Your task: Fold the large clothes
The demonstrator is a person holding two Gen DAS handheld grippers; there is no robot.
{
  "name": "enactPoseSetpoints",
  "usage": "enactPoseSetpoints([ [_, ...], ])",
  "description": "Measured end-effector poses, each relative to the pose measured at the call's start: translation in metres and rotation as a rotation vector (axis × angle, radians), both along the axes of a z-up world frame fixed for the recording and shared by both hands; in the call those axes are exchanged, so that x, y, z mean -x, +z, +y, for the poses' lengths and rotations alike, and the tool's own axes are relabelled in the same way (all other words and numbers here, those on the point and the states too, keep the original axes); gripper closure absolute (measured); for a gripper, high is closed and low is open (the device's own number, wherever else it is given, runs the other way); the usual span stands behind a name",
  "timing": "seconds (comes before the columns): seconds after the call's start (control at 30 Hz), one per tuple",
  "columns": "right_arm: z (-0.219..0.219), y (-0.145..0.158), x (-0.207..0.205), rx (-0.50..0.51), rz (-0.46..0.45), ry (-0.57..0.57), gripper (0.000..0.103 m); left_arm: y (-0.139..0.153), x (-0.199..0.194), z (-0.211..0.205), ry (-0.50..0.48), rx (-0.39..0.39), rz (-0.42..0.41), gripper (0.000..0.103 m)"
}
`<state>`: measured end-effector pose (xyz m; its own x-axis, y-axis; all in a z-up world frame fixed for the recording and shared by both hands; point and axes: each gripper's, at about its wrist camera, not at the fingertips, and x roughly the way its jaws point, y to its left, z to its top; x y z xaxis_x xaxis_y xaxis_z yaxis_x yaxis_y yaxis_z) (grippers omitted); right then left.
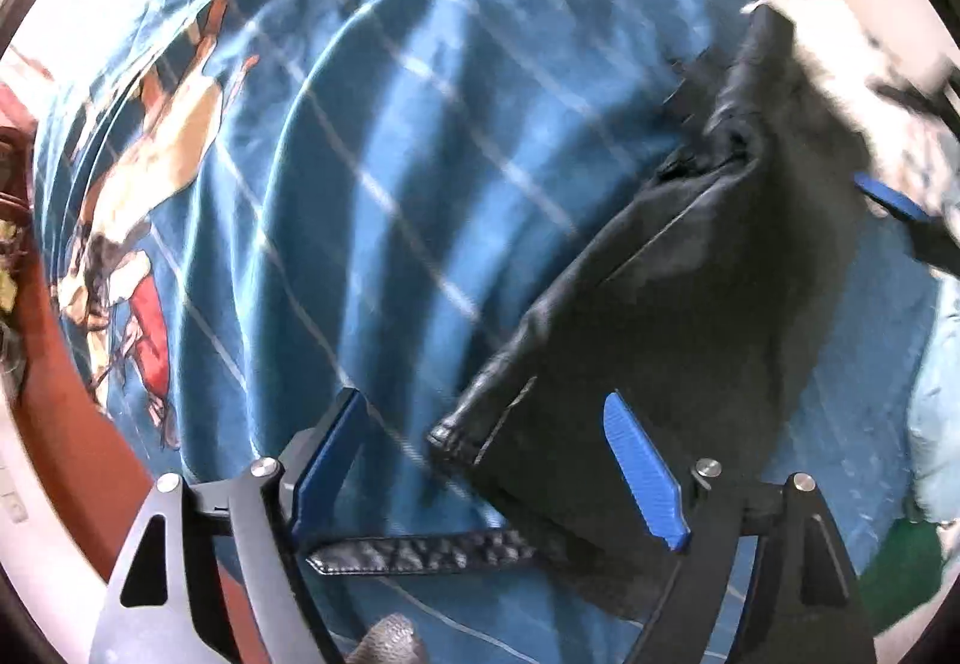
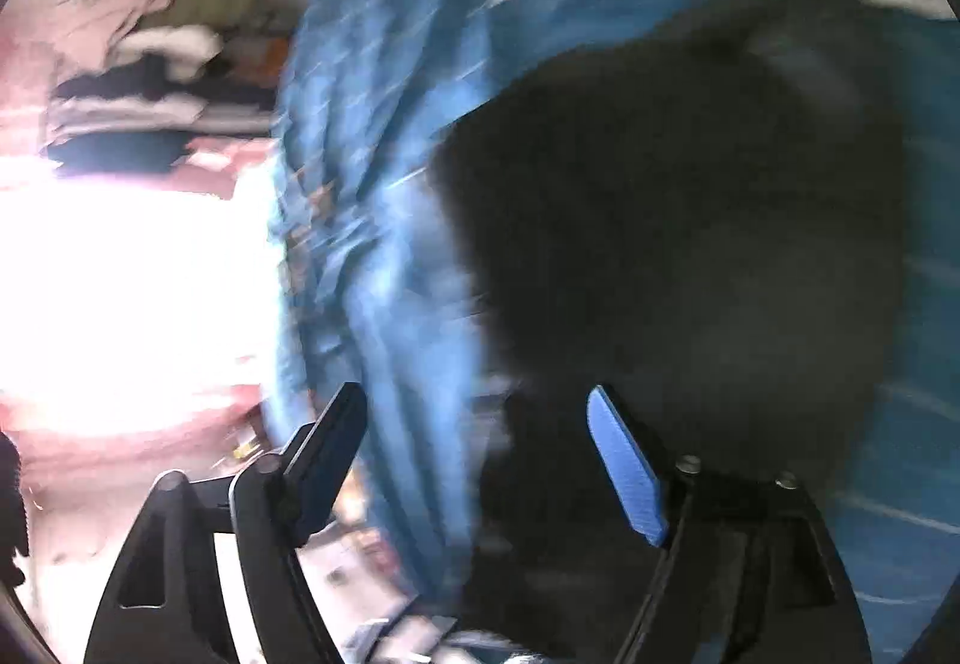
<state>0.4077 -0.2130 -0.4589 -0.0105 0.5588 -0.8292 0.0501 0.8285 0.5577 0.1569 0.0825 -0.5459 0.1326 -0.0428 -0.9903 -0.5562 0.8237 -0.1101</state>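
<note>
Nearest the left wrist camera, the left gripper (image 1: 498, 472) points down with its jaws spread wide, the blue pads (image 1: 645, 466) touching nothing. Between and just below them lies a black garment (image 1: 690, 274), its hem corner in the gap between the jaws and its body running up and to the right across the view. A dark woven strap (image 1: 420, 550) lies flat across the bottom of the gap, beside the garment's lower edge. The garment rests on a blue bedsheet (image 1: 360, 184) with thin pale grid lines and a printed cartoon figure along its left border. A reddish floor (image 1: 78, 424) shows past the sheet's left edge. At the far right of this view a second blue pad is visible by the garment's upper part, belonging to the right gripper (image 1: 894, 202).

From the right wrist camera, heavily blurred, the right gripper (image 2: 480, 460) likewise has its jaws apart, with no cloth pinched between them. The black garment (image 2: 690, 244) fills the right half of that view ahead of the jaws, on the blue bedsheet (image 2: 372, 184). A blurred pile of clothes (image 2: 144, 81) sits at upper left.
</note>
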Motion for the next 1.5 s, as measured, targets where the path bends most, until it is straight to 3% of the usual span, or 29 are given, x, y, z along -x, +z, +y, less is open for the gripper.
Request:
enactPoseSetpoints([
  [0.07, -0.053, -0.011, -0.008, 0.092, -0.007, -0.083, 0.024, -0.021, -0.005, -0.008, -0.019, -0.052, 0.051, 0.022],
  [0.2, -0.12, -0.062, -0.031, 0.076, 0.034, -0.196, 0.024, -0.053, -0.016, -0.025, -0.071, -0.15, 0.094, 0.014],
  [0.27, -0.134, -0.092, -0.043, 0.012, 0.047, -0.223, 0.024, -0.056, -0.018, -0.026, -0.07, -0.149, 0.103, 0.013],
  [0.33, -0.133, -0.123, -0.058, -0.151, 0.07, -0.241, 0.023, -0.059, -0.021, -0.026, -0.064, -0.136, 0.11, 0.012],
  [0.4, -0.123, -0.133, -0.07, -0.238, 0.031, -0.235, 0.023, -0.059, -0.023, -0.028, -0.072, -0.137, 0.119, 0.012],
  [0.43, -0.118, -0.133, -0.074, -0.257, 0.014, -0.218, 0.027, -0.058, -0.026, -0.024, -0.078, -0.139, 0.122, 0.012],
  [0.47, -0.108, -0.134, -0.078, -0.248, 0.007, -0.197, 0.049, -0.057, -0.028, -0.025, -0.087, -0.143, 0.125, 0.012],
  [0.57, -0.106, -0.127, -0.07, -0.249, 0.003, -0.244, 0.081, -0.056, -0.05, -0.021, -0.124, -0.166, 0.142, 0.011],
  [0.67, -0.13, -0.105, -0.038, -0.309, 0.019, -0.404, 0.088, -0.039, -0.057, -0.015, -0.143, -0.212, 0.139, 0.011],
  [0.8, -0.202, -0.072, 0.063, -0.304, 0.069, -0.707, 0.088, -0.002, -0.057, 0.004, -0.089, -0.249, 0.096, 0.012],
  [0.87, -0.242, -0.06, 0.134, -0.249, 0.112, -0.859, 0.088, 0.014, -0.052, 0.014, -0.047, -0.25, 0.079, 0.012],
  [1.0, -0.292, -0.056, 0.244, -0.101, 0.214, -0.97, 0.082, 0.026, -0.042, 0.022, 0.002, -0.231, 0.059, 0.012],
  [1.03, -0.299, -0.06, 0.258, -0.077, 0.254, -0.972, 0.071, 0.023, -0.043, 0.022, -0.003, -0.232, 0.061, 0.012],
  [1.1, -0.309, -0.071, 0.283, -0.034, 0.344, -0.952, 0.063, 0.015, -0.046, 0.019, -0.037, -0.24, 0.076, 0.012],
  [1.17, -0.314, -0.064, 0.293, 0.039, 0.365, -0.917, 0.047, 0.014, -0.044, 0.003, -0.078, -0.252, 0.079, 0.012],
  [1.2, -0.316, -0.058, 0.295, 0.076, 0.36, -0.9, 0.047, 0.016, -0.046, -0.006, -0.1, -0.255, 0.064, 0.012],
  [1.33, -0.317, 0.0, 0.282, 0.247, 0.219, -0.802, 0.046, 0.017, -0.062, -0.045, -0.204, -0.289, 0.006, 0.012],
  [1.37, -0.336, 0.009, 0.277, 0.247, 0.185, -0.766, 0.046, 0.013, -0.068, -0.053, -0.229, -0.311, -0.001, 0.011],
  [1.5, -0.273, 0.015, 0.19, 0.139, 0.055, -0.447, 0.046, -0.004, -0.085, -0.063, -0.258, -0.378, 0.006, 0.012],
])
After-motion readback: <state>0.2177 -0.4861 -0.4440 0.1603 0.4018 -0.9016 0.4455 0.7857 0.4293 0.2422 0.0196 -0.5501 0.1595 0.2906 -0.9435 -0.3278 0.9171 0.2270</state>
